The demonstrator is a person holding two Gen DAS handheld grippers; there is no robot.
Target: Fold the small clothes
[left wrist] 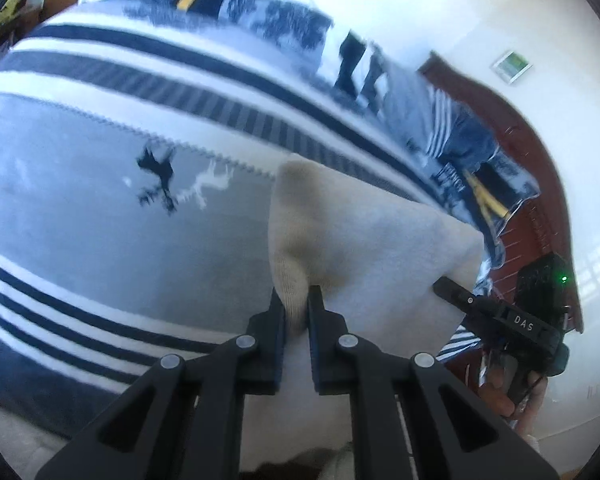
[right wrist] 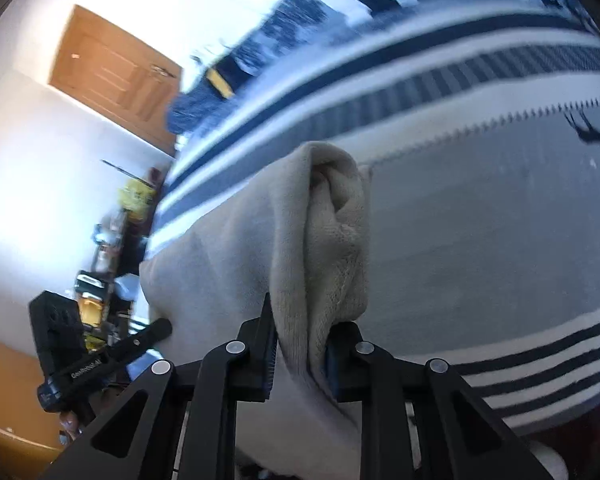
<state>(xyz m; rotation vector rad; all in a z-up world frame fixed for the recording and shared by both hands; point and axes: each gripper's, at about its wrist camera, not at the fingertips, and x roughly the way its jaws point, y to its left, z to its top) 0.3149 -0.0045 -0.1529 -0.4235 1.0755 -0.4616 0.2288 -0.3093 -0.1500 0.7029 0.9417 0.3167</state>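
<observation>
The left hand-held gripper (left wrist: 298, 300) and the right hand-held gripper (right wrist: 300, 316) each pinch a bunched edge of the cream garment (left wrist: 380, 240) — it hangs stretched between them, above the striped blanket (left wrist: 100, 220).

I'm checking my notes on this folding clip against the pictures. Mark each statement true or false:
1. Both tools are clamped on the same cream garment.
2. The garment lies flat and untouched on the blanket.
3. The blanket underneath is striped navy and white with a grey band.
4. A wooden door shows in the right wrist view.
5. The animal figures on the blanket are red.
1. True: the left tool and the right tool each pinch the cream garment.
2. False: both tools grip bunched edges of it.
3. True: the blanket has those stripes and a grey band.
4. True: the wooden door is at upper left.
5. False: the animal figures are dark and white.
</observation>
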